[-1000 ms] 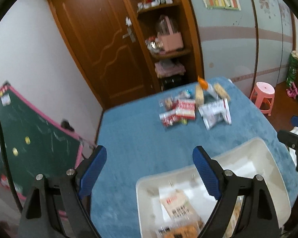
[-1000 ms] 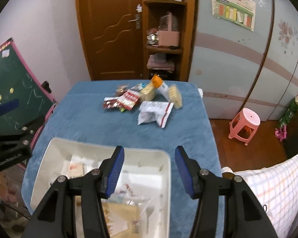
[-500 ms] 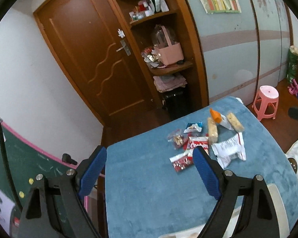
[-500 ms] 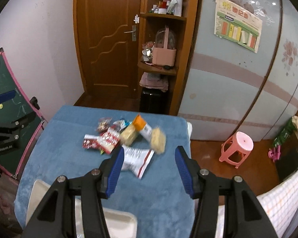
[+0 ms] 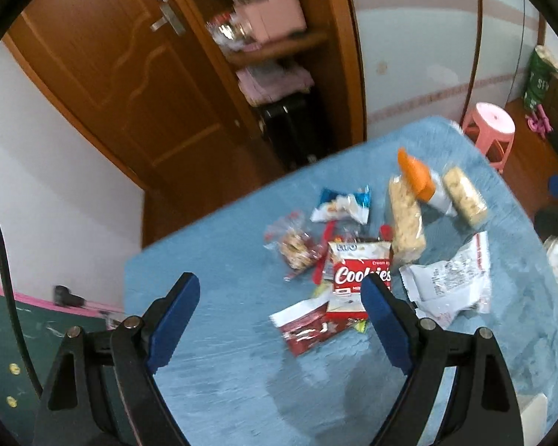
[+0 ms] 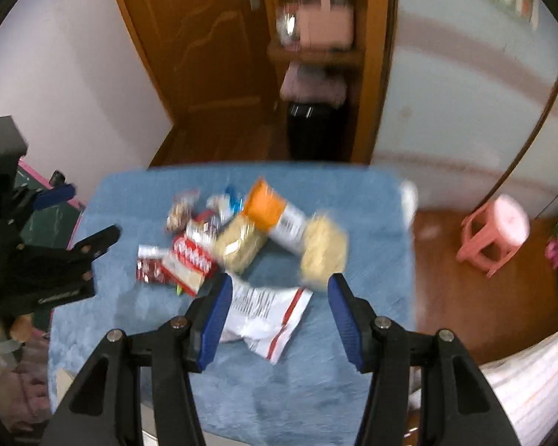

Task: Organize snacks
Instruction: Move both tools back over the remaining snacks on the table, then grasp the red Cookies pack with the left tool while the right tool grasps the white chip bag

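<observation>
My left tongs hang apart and empty above the blue tabletop, with the red cookies packet at about two o'clock, just beside my right-hand pad. My right tongs are also apart, gripping nothing, over the white packet. The other snacks lie clustered at twelve o'clock, toward the tabletop's far edge.

Table draped in blue plush cloth. Snack cluster at far half: red Cookies packet, dark red wrapper, clear nut bag, blue-white packet, two pale cracker bars, orange-topped packet, crumpled white bag nearest.
</observation>
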